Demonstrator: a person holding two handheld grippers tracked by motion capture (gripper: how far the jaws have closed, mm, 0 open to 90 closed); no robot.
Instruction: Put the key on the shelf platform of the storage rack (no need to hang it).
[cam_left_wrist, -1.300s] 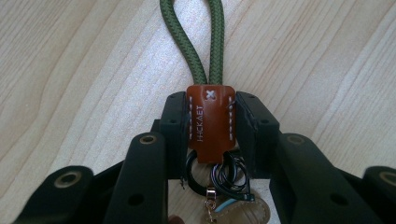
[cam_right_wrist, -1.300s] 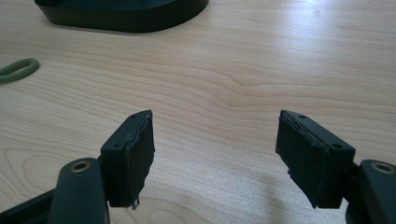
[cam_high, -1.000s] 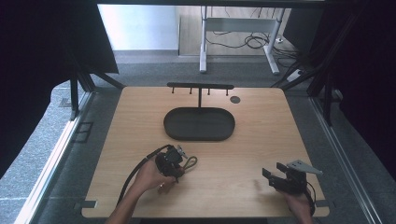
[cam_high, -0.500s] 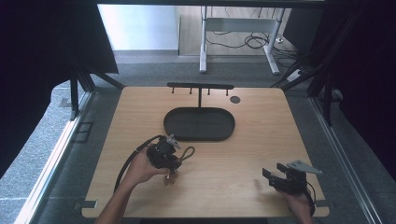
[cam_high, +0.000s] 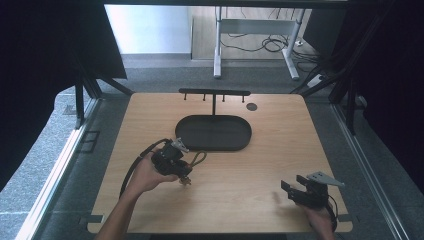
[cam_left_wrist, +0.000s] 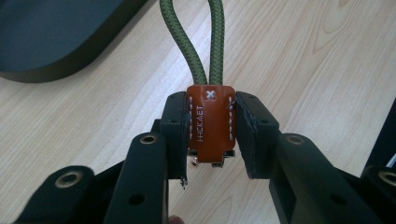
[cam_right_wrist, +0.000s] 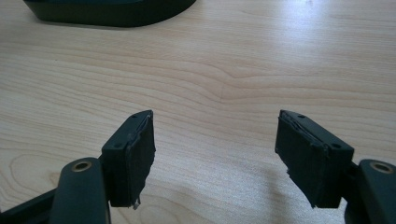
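A keychain with an orange leather tab (cam_left_wrist: 210, 120) and a green braided cord loop (cam_left_wrist: 201, 39) sits between the jaws of my left gripper (cam_left_wrist: 211, 135), which is shut on the tab. A metal piece pokes out under the tab. In the high view the left gripper (cam_high: 172, 159) hovers just in front of the black oval tray (cam_high: 213, 133), the cord loop (cam_high: 197, 160) sticking out to its right. My right gripper (cam_right_wrist: 215, 156) stands open over bare wood, and in the high view it (cam_high: 300, 192) is near the table's front right corner.
A black rack with several small hooks (cam_high: 215, 93) rises behind the tray. A small dark disc (cam_high: 251, 106) lies on the table at the back right. The wooden table (cam_high: 280, 160) has open room between the two grippers. Beyond it are grey floor and a desk frame.
The left gripper has lifted and moved forward and a little left toward the tray with the keychain in it. The right gripper has stayed put.
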